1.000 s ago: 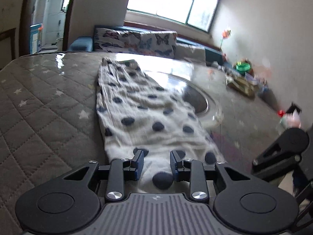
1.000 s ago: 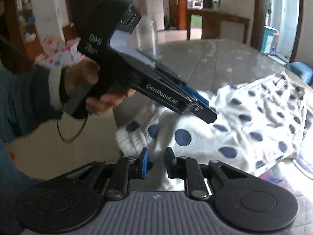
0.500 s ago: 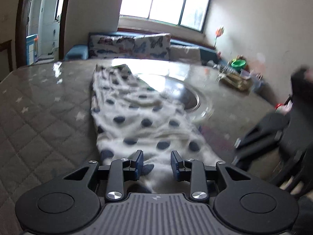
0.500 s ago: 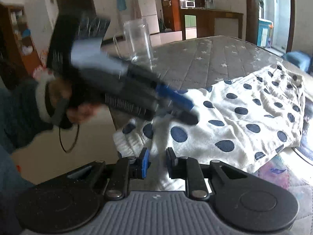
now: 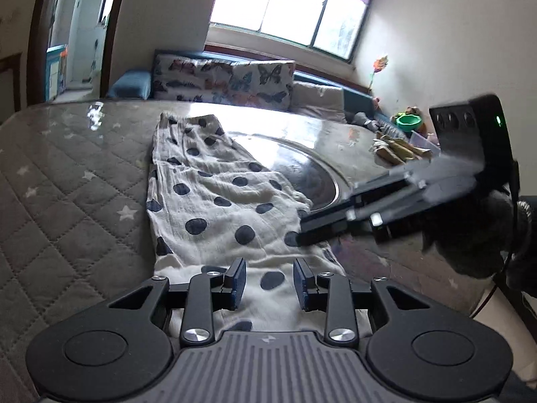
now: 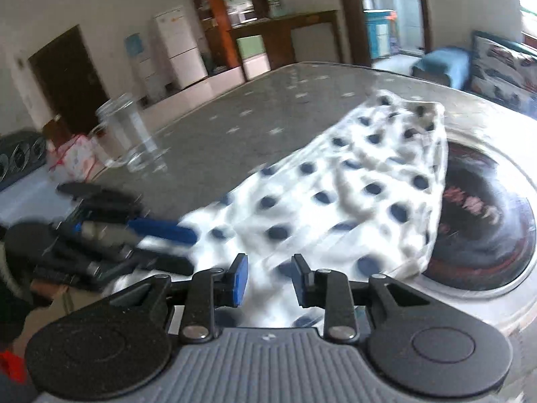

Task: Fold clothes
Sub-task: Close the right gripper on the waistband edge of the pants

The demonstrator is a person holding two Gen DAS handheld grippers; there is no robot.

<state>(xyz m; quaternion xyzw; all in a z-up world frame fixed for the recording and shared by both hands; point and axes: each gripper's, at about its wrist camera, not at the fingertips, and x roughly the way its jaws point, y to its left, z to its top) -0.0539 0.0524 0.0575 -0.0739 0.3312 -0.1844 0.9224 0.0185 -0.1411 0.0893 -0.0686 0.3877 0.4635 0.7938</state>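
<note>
A white cloth with navy dots point(image 5: 214, 188) lies as a long strip on the table, its near end hanging over the front edge. My left gripper point(image 5: 268, 278) is open over that near end, with cloth showing between its fingers. In the left wrist view my right gripper point(image 5: 298, 236), held by a gloved hand point(image 5: 470, 235), reaches in from the right and its tips touch the cloth's right edge. The right wrist view is motion-blurred. There my right gripper point(image 6: 270, 278) is open over the cloth point(image 6: 352, 184), and my left gripper point(image 6: 161, 231) sits low at the left by the cloth's corner.
A grey quilted cover point(image 5: 67, 184) spans the table, with a dark round inset point(image 5: 322, 184) right of the cloth. A glass mug point(image 6: 124, 134) stands at the left front. A packet point(image 5: 396, 149) and a green bowl point(image 5: 409, 121) are far right. A sofa point(image 5: 218, 77) is behind.
My right gripper swung toward the cloth's right edge and its jaws widened. My left gripper dropped lower, from high over the cloth to the near corner. The cloth has stayed put.
</note>
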